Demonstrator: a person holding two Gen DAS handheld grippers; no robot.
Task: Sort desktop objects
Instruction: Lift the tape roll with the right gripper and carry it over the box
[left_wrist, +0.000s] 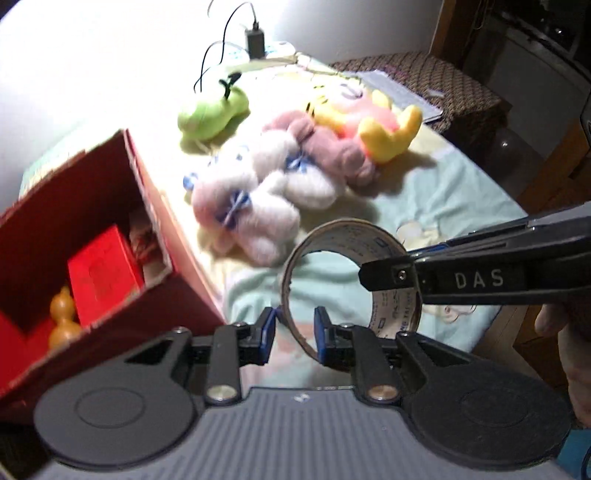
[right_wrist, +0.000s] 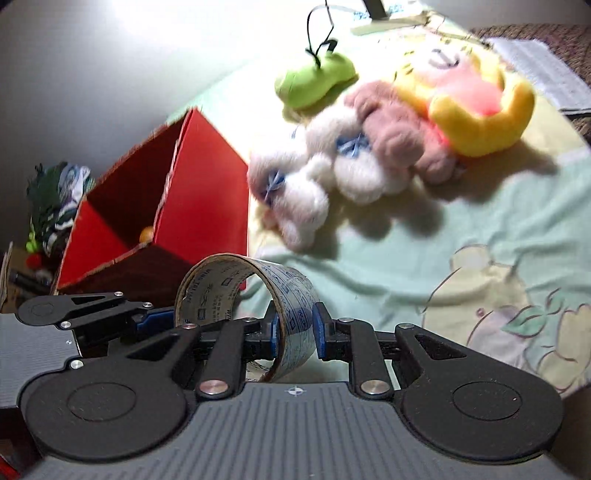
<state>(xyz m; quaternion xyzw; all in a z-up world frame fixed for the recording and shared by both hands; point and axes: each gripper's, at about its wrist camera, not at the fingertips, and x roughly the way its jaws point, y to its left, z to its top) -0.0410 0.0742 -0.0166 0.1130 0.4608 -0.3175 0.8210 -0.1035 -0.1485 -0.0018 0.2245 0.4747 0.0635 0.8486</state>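
Both grippers look alike: the left gripper (left_wrist: 294, 330) and the right gripper (right_wrist: 294, 332) have matte black linkage arms, blue pads on the fingertips (left_wrist: 269, 328), round black discs at each side, silver rivets (left_wrist: 221, 392) and a grey ribbed body (right_wrist: 295, 435) with a small crosshair mark. The right gripper's side carries white "DAS" lettering (left_wrist: 479, 279) and a small screw. A bare hand (left_wrist: 569, 354) shows at the edge.

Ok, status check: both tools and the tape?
Both tools, left and right, shut on the tape roll, held off the blanket. Red box open alongside. Plush toys beyond, nothing blocking.
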